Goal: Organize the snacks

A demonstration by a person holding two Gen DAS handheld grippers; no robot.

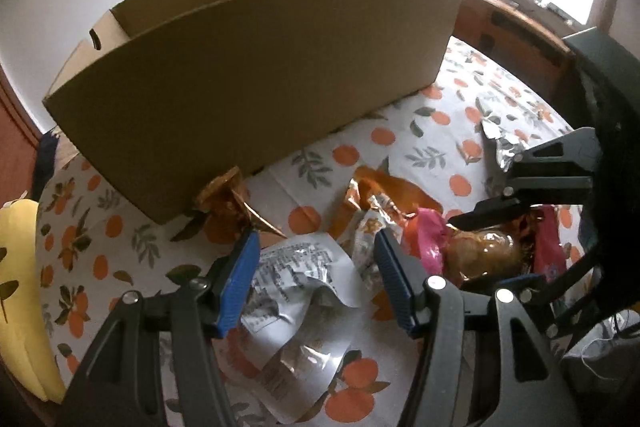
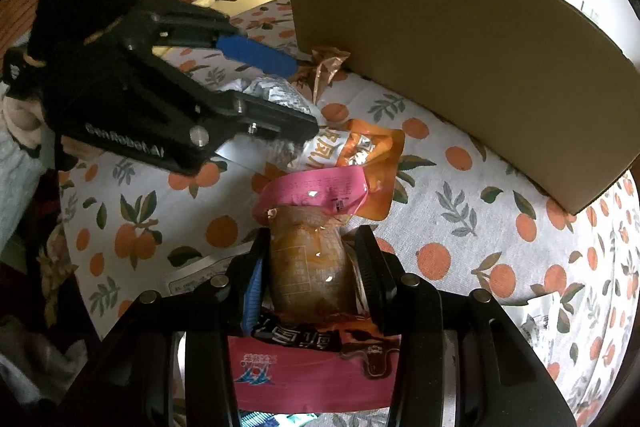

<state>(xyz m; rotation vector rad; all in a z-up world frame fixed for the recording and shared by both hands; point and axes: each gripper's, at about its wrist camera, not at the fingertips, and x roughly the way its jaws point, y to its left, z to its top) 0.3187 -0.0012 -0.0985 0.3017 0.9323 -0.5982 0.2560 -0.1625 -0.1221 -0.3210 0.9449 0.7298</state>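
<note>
Over a desk (image 1: pixel 436 95) spread with an orange-print cloth, the right gripper (image 2: pixel 310 259) closes its fingers on a pink-edged clear snack pouch (image 2: pixel 306 267), pinching the bulging middle from both sides. The left gripper (image 1: pixel 316 279) hovers with its blue-padded fingers (image 1: pixel 240 283) spread apart and empty above a crumpled silver wrapper (image 1: pixel 296 275). An orange packet (image 2: pixel 360 155) lies partly under the pouch's far end, and a small amber foil packet (image 1: pixel 224 195) rests against the near wall of the open cardboard box (image 1: pixel 256 75), which stands at the back of the desk and appears to be where the snacks are meant to go. The risks from here look plain: the pouch is slick and soft, so a grip on its rounded belly could let it squirm free on the lift, and its drooping end may drag the orange packet along or catch on the tall box wall if carried too low. The two grippers also work close together, so a collision seems possible.
</note>
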